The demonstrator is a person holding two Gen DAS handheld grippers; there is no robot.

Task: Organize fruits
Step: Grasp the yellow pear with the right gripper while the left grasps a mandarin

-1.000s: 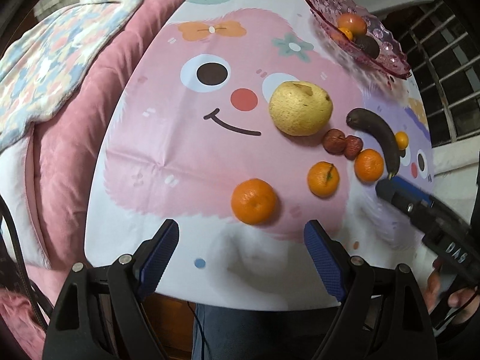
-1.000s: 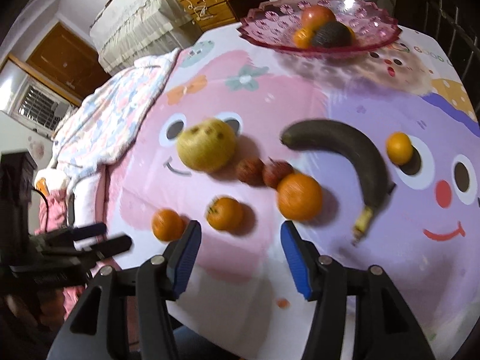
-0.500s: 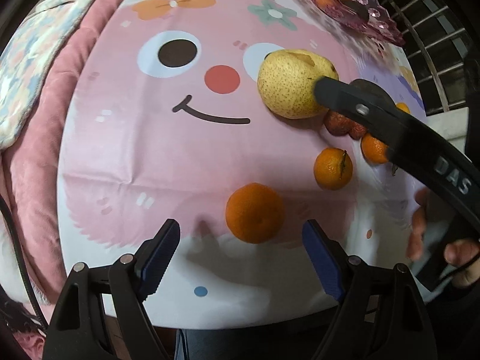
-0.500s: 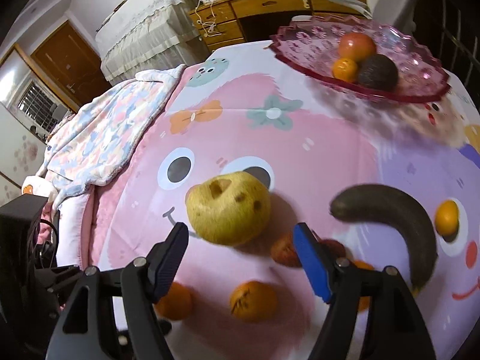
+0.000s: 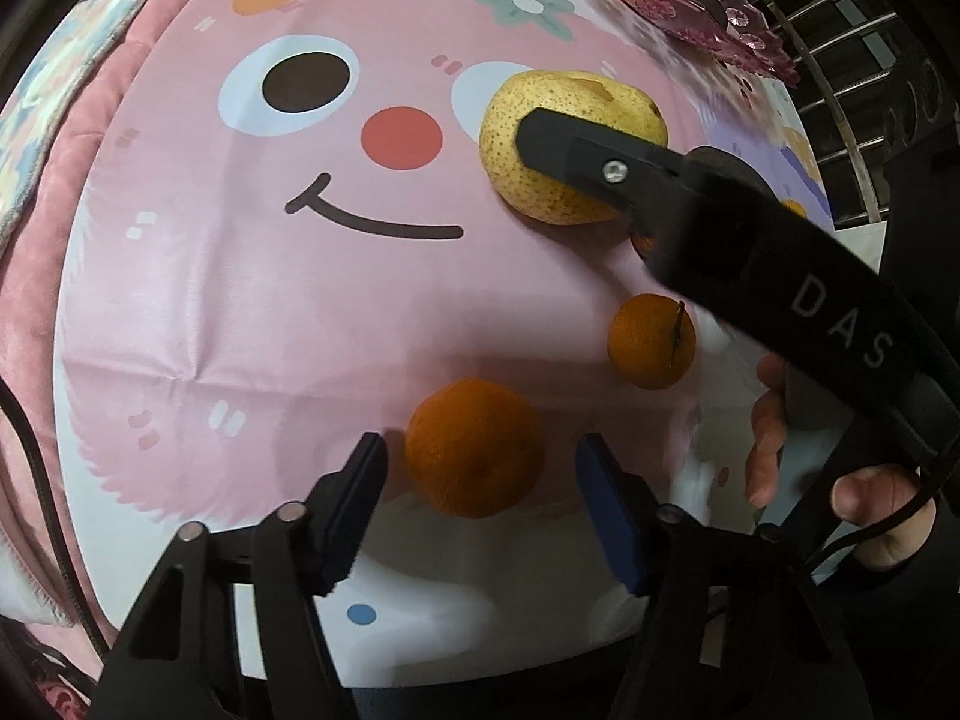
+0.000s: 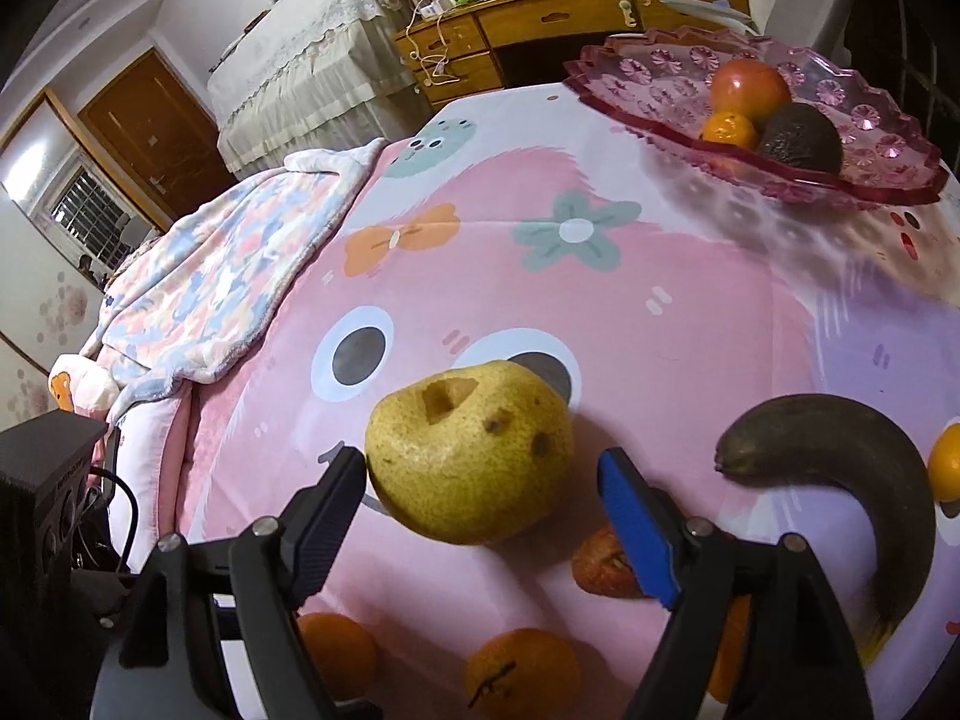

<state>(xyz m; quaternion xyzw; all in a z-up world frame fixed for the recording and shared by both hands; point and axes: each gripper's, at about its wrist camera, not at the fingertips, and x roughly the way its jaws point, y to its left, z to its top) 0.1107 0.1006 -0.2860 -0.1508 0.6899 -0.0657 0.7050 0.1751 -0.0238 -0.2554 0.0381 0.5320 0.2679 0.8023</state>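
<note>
On the table (image 6: 690,300), ahead of both grippers: a cartoon-face cloth with loose fruit near the fingers and a pink dish at the far edge.
Left gripper (image 5: 477,498): jaws closing around the nearest orange (image 5: 474,447), which sits between the pads; a gap shows on each side, so no grip yet.
Right gripper (image 6: 483,501): jaws opening, straddling the yellow pear (image 6: 471,456); the left pad is right at the skin, the blue pad stands clear, so I judge it not yet clamped.
Pink dish (image 6: 660,75): far beyond the right gripper, up and to its right; it holds a red-orange round fruit (image 6: 750,87), a small orange (image 6: 729,129) and a dark avocado (image 6: 801,138).
Done so far: three pieces in the dish (assuming the dish is the goal, which the task line does not say).
Left to do: the pear, the orange in the left jaws, a second orange (image 5: 651,342) just beyond and right of the left gripper, the blackened banana (image 6: 840,456) right of the right gripper, a small orange (image 6: 945,462) past it, and reddish fruit (image 6: 600,564) under the blue finger.
Stage: early; most fruit is loose on the cloth.
Writing: "DAS" in pale letters on the right gripper's black body (image 5: 840,318) in the left wrist view; small print on the black box (image 6: 48,474) at the right view's left edge is too fine to read.
</note>
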